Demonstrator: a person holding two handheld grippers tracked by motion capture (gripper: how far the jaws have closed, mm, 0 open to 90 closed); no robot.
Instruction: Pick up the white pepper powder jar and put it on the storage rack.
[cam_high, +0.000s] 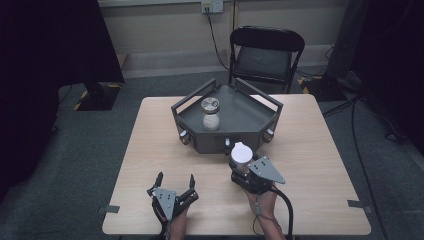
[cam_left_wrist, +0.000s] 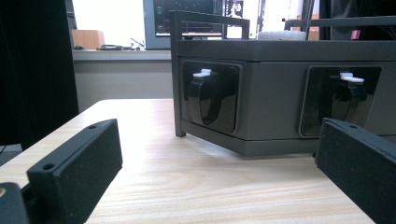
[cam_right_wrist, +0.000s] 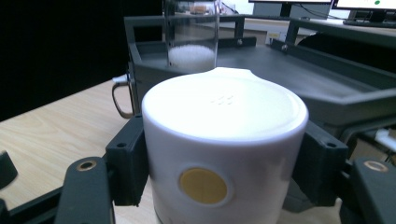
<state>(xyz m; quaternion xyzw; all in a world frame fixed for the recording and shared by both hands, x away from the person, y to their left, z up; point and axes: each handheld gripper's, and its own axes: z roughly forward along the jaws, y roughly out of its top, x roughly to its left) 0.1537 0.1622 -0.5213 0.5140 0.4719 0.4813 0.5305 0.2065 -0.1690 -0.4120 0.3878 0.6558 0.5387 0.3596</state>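
Observation:
A white lidded container (cam_high: 241, 154) (cam_right_wrist: 223, 140) with a round yellow mark on its side is clamped between the black jaws of my right gripper (cam_high: 242, 165) (cam_right_wrist: 219, 163), just in front of the dark grey tray (cam_high: 250, 125). Inside the tray stands a clear glass jar (cam_high: 210, 114) (cam_right_wrist: 191, 35) with white granules at its bottom. My left gripper (cam_high: 175, 181) (cam_left_wrist: 219, 172) rests near the table's front edge, its jaws spread wide with bare wood between them, facing the tray's front wall (cam_left_wrist: 275, 102).
The tray has raised rails and several knobs (cam_high: 184, 136) set in its front faces (cam_left_wrist: 208, 95). A black folding chair (cam_high: 265, 55) stands beyond the table. Cables run across the floor at the right. Bare tabletop (cam_high: 145, 150) lies left of the tray.

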